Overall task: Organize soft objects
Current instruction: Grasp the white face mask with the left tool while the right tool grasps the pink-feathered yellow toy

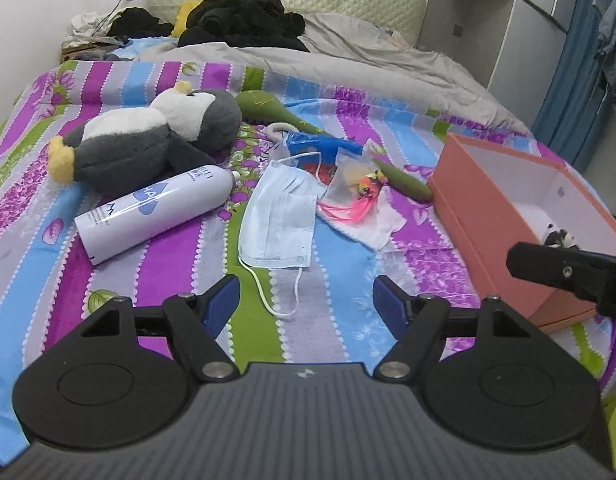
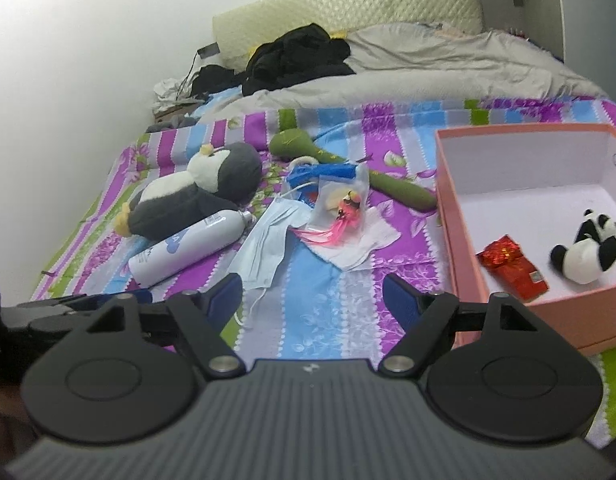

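A grey and white penguin plush (image 1: 147, 136) (image 2: 195, 192) lies on the striped bed cover. Beside it are a pale blue face mask (image 1: 279, 216) (image 2: 263, 248), a green plush stick (image 1: 291, 112) (image 2: 340, 172) and a clear bag with a pink feathered toy (image 1: 356, 188) (image 2: 344, 204). The pink box (image 1: 488, 216) (image 2: 460, 240) on the right holds a small panda plush (image 2: 588, 248) and a red packet (image 2: 512, 264). My left gripper (image 1: 305, 300) is open above the mask's ear loop, holding nothing. My right gripper (image 2: 312, 296) is open over the cover, left of the box.
A white spray bottle (image 1: 155, 212) (image 2: 187, 244) lies in front of the penguin. A white cloth (image 1: 376, 224) (image 2: 360, 244) sits under the bag. A grey duvet (image 1: 348, 60) and black clothes (image 1: 239, 16) fill the far end. A grey wardrobe (image 1: 488, 20) stands at the right.
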